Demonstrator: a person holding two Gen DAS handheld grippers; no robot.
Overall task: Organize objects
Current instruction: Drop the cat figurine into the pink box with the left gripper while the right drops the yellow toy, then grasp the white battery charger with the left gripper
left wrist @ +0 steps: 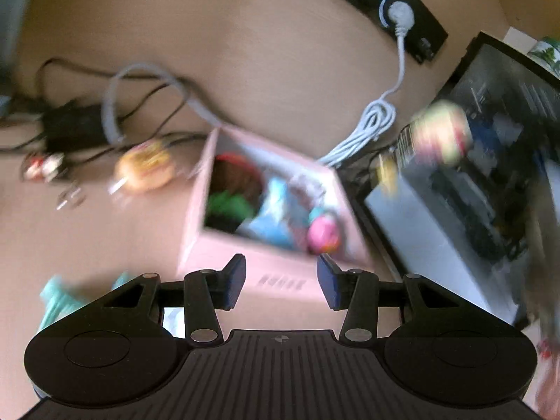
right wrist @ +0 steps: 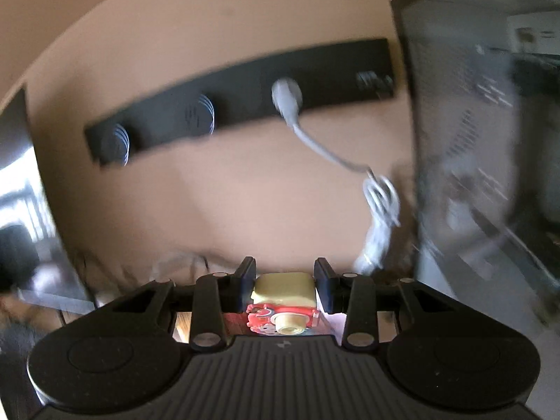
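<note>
A pink box (left wrist: 280, 266) sits on the desk, holding a green toy (left wrist: 227, 208), a blue item (left wrist: 273, 217) and a pink ball (left wrist: 323, 236). My left gripper (left wrist: 281, 281) is open and empty just in front of the box. A yellow-orange toy (left wrist: 147, 169) and a small red-white toy (left wrist: 43, 168) lie left of the box. A teal item (left wrist: 57, 302) lies at lower left. My right gripper (right wrist: 283, 285) is shut on a pale yellow and red toy (right wrist: 283, 292); that toy shows blurred and raised in the left wrist view (left wrist: 441, 131).
A black power strip (right wrist: 245, 98) with a white plug (left wrist: 400, 14) runs along the back of the desk. A coiled white cable (left wrist: 367, 129) and black cables with an adapter (left wrist: 70, 126) lie behind the box. A monitor (left wrist: 483, 182) stands at right.
</note>
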